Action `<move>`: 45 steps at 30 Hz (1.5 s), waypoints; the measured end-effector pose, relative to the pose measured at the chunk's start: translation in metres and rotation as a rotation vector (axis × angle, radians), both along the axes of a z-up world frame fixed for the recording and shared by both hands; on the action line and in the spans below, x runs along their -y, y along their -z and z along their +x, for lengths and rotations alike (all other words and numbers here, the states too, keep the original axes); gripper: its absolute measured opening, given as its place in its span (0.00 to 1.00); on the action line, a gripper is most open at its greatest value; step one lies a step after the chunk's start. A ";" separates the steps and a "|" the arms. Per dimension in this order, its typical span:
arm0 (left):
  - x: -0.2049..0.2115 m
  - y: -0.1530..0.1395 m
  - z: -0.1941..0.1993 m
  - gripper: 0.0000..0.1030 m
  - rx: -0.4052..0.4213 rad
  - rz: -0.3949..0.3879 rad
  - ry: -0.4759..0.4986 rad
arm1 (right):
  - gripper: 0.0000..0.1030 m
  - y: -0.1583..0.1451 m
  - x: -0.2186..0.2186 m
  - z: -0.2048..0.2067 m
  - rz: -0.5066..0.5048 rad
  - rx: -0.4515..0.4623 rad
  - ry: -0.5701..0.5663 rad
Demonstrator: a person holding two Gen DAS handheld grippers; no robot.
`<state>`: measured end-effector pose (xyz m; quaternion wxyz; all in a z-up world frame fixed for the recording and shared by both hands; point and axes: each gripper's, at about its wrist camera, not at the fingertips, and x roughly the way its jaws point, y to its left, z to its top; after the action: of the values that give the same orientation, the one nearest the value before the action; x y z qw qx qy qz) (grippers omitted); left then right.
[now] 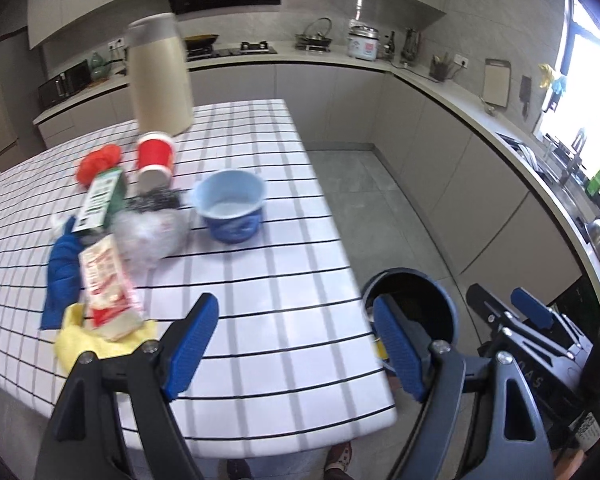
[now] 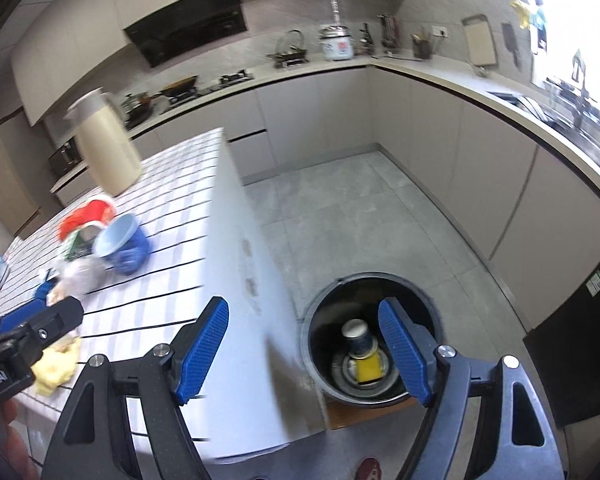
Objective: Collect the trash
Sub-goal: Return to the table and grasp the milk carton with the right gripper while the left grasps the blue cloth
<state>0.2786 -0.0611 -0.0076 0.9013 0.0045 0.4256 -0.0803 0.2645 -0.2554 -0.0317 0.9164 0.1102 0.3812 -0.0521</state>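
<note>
A heap of trash lies on the checked table (image 1: 260,280): a blue tub (image 1: 230,206), a red paper cup (image 1: 154,160) on its side, a green carton (image 1: 102,200), a clear plastic wad (image 1: 152,232), a red-and-white wrapper (image 1: 106,280), a blue packet (image 1: 62,276) and a yellow cloth (image 1: 88,344). My left gripper (image 1: 296,344) is open and empty over the table's near right corner. My right gripper (image 2: 304,350) is open and empty above the dark round bin (image 2: 370,336) on the floor. The bin holds a cup (image 2: 358,338) and a yellow item (image 2: 370,370).
A tall beige jug (image 1: 160,76) stands at the table's far side. The bin also shows in the left wrist view (image 1: 412,308), beside the right gripper (image 1: 528,320). Kitchen counters (image 2: 500,92) run along the back and right walls. Grey floor tiles (image 2: 360,216) lie between.
</note>
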 end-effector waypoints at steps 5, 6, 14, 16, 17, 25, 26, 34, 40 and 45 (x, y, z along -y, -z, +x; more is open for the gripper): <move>-0.061 0.006 -0.006 0.79 -0.005 0.012 -0.061 | 0.78 -0.005 -0.054 -0.002 -0.004 0.012 -0.053; -0.074 0.008 -0.007 0.79 -0.005 0.014 -0.075 | 0.78 -0.005 -0.061 -0.002 -0.005 0.013 -0.061; -0.163 0.022 -0.011 0.79 -0.015 0.030 -0.175 | 0.78 -0.001 -0.133 -0.004 -0.015 0.026 -0.124; -0.182 0.022 -0.012 0.79 -0.013 0.029 -0.197 | 0.78 -0.001 -0.150 -0.006 -0.015 0.030 -0.136; -0.192 0.023 -0.013 0.79 -0.011 0.032 -0.203 | 0.78 -0.001 -0.157 -0.006 -0.015 0.032 -0.142; -0.241 0.026 -0.016 0.79 -0.012 0.035 -0.225 | 0.78 0.005 -0.203 -0.010 -0.003 0.026 -0.154; -0.246 0.027 -0.014 0.79 -0.014 0.035 -0.226 | 0.78 0.005 -0.208 -0.011 -0.002 0.028 -0.156; -0.259 0.027 -0.004 0.79 -0.018 0.028 -0.229 | 0.78 0.005 -0.231 -0.001 -0.012 0.008 -0.192; -0.258 0.029 0.008 0.79 -0.027 0.019 -0.260 | 0.78 0.005 -0.233 0.017 -0.020 0.009 -0.236; -0.254 0.031 0.019 0.79 -0.023 0.058 -0.277 | 0.78 0.008 -0.236 0.032 -0.001 0.014 -0.280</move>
<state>0.2973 0.1931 -0.0390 0.8983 -0.0291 0.4347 0.0574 0.2966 -0.0195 -0.0392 0.9174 0.0557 0.3864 0.0770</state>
